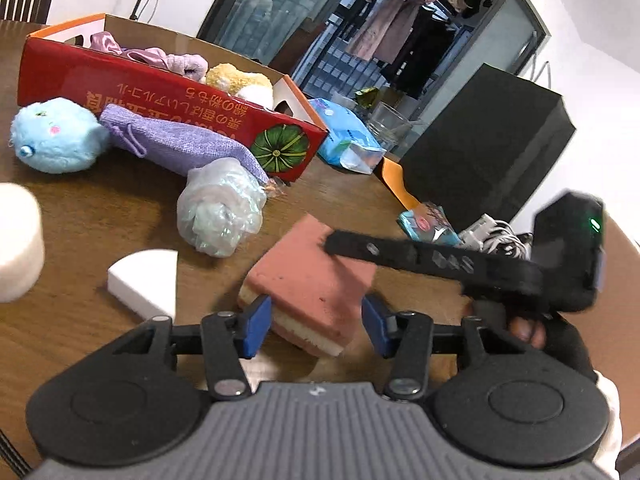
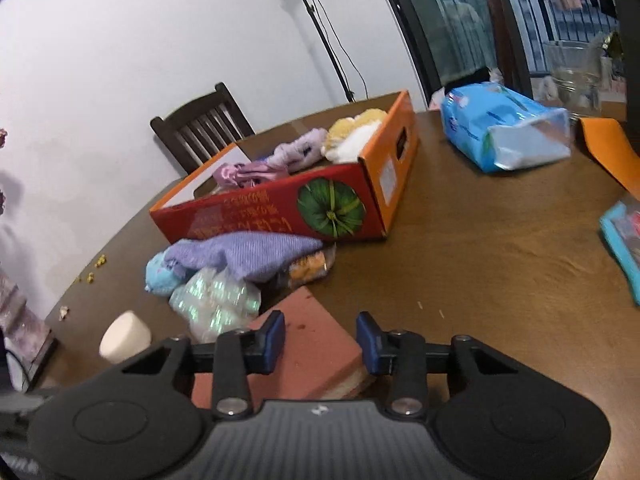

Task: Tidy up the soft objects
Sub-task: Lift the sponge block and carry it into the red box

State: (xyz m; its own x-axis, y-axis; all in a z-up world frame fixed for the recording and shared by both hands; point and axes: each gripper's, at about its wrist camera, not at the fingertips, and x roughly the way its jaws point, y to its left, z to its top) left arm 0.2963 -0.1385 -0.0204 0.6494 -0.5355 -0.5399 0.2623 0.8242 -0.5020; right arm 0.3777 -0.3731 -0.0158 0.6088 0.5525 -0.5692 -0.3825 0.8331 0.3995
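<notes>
A pink sponge (image 1: pixel 308 280) with pale layers lies flat on the wooden table (image 1: pixel 100 216). My left gripper (image 1: pixel 316 322) straddles its near end: the left pad (image 1: pixel 256 320) overlaps one edge and a thin gap shows at the right pad. My right gripper (image 2: pixel 320 340) comes from the right, and its black finger (image 1: pixel 400 254) lies across the sponge's far corner. In the right wrist view the sponge (image 2: pixel 308 332) sits between its blue pads and runs wider than the jaws. I see no squeeze in either view. The red and orange box (image 1: pixel 168 100) holds several soft items.
Beside the box lie a blue plush (image 1: pixel 56 136), a purple pouch (image 1: pixel 180 140), a wrapped bundle (image 1: pixel 220 208), a white wedge (image 1: pixel 148 280) and a white cylinder (image 1: pixel 16 240). A tissue pack (image 2: pixel 508 132), a glass (image 2: pixel 572 76) and a black box (image 1: pixel 488 140) stand to the right.
</notes>
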